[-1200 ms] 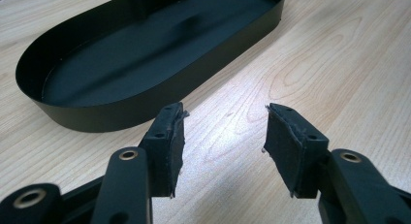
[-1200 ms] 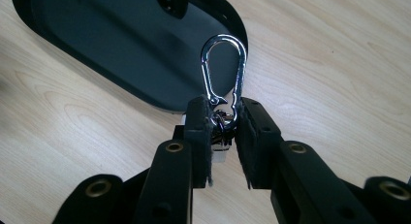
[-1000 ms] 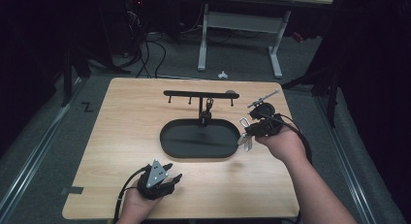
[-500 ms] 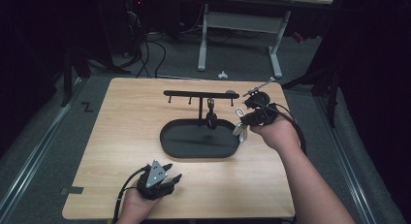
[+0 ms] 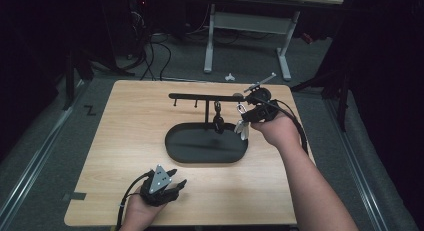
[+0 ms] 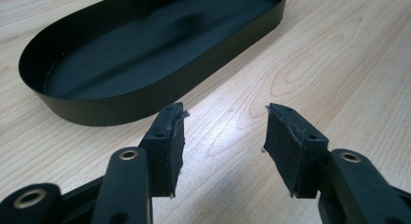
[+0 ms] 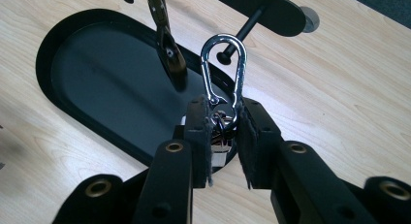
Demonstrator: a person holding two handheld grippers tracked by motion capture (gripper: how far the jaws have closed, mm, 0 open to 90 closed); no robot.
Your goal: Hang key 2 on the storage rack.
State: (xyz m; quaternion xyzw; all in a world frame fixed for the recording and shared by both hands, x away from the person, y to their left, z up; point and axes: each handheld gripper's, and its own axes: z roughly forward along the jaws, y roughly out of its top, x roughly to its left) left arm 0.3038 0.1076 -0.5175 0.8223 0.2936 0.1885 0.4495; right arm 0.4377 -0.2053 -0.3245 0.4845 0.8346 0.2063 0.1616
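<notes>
A black stand has a horizontal bar (image 5: 200, 96) with small hooks over a black oval tray (image 5: 200, 161). A dark key fob (image 5: 218, 122) hangs from one hook. My right gripper (image 5: 243, 112) is by the bar's right end, shut on a silver carabiner (image 7: 223, 71), with a key ring and pale keys (image 5: 243, 129) dangling below it. In the right gripper view the carabiner's loop points up toward a hook peg (image 7: 241, 38), with the fob (image 7: 168, 52) to its left. My left gripper (image 5: 177, 177) rests on the table near the front edge, open (image 6: 225, 132) and holding nothing.
The tray wall (image 6: 145, 95) lies just ahead of the left gripper's jaws. Beyond the wooden table (image 5: 125, 141) are a white desk frame (image 5: 210, 36), cables on the floor and dark surroundings.
My right gripper has carried the carabiner and keys away from the person and slightly left, from beside the tray's right end up toward the bar. The left gripper has not moved.
</notes>
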